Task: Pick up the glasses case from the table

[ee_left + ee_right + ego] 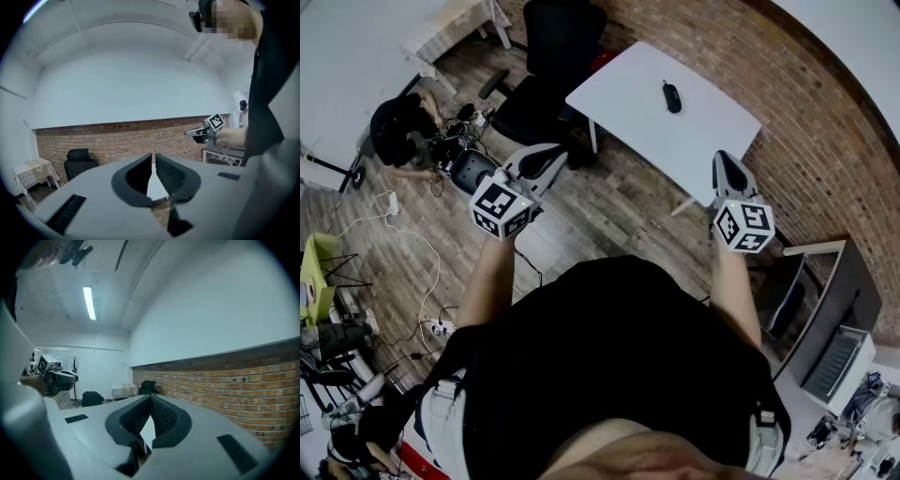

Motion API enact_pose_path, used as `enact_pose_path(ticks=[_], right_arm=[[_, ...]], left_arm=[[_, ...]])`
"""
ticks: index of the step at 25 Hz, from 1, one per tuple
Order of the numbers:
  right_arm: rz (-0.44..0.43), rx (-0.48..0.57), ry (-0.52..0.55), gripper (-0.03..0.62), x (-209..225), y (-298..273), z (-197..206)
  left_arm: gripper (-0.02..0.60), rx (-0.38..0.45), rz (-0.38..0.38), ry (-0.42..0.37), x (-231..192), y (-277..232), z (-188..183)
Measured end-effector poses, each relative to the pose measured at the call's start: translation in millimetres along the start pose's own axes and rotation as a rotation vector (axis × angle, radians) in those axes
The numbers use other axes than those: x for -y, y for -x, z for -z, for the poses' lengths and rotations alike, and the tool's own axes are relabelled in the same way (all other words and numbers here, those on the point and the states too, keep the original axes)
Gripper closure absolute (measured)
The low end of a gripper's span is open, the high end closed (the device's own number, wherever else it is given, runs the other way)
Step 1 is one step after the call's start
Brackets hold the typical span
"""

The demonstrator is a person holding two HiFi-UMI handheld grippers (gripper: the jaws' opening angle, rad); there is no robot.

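Note:
The glasses case (672,97) is a small dark oval lying on the white table (628,103), far in front of me. Both grippers are held level in the air, well short of the table. My left gripper (551,156) hangs over the wood floor, left of the table's near corner; its jaws meet at the tips with nothing between them (153,155). My right gripper (724,161) hovers by the table's near right edge, shut and empty (150,397). Neither gripper view shows the case; a sliver of white table shows behind each pair of jaws.
A black office chair (548,56) stands left of the table. A brick wall (825,141) runs behind and to the right. A dark bag (398,127) and cables (403,244) lie on the floor at left. A cabinet (839,309) stands at right.

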State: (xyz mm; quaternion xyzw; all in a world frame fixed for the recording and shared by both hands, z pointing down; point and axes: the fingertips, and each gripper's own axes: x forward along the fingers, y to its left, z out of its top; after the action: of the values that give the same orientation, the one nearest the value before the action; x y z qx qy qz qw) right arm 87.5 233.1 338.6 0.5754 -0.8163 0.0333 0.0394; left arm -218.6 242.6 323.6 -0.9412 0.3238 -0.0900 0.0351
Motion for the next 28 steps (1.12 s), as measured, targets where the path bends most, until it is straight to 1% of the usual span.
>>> enact_pose_path(ticks=[9, 14, 20, 23, 28], right_arm=[[0.014, 0.008, -0.008, 0.579, -14, 0, -5], [0.013, 0.039, -0.077, 0.579, -15, 6, -5], [0.024, 0.039, -0.087, 0.579, -16, 9, -1], [0.03, 0.045, -0.086, 0.579, -13, 9, -3], [0.048, 0.054, -0.09, 0.579, 4, -4, -2]], left_arm=[[0.549, 0.008, 0.007, 0.01, -8, 17, 2], [0.549, 0.009, 0.002, 0.003, -12, 25, 4], [0.549, 0.0, 0.012, -0.01, -12, 28, 8], [0.549, -0.002, 0.017, -0.013, -13, 26, 8], [0.549, -0.003, 0.024, -0.02, -19, 9, 5]])
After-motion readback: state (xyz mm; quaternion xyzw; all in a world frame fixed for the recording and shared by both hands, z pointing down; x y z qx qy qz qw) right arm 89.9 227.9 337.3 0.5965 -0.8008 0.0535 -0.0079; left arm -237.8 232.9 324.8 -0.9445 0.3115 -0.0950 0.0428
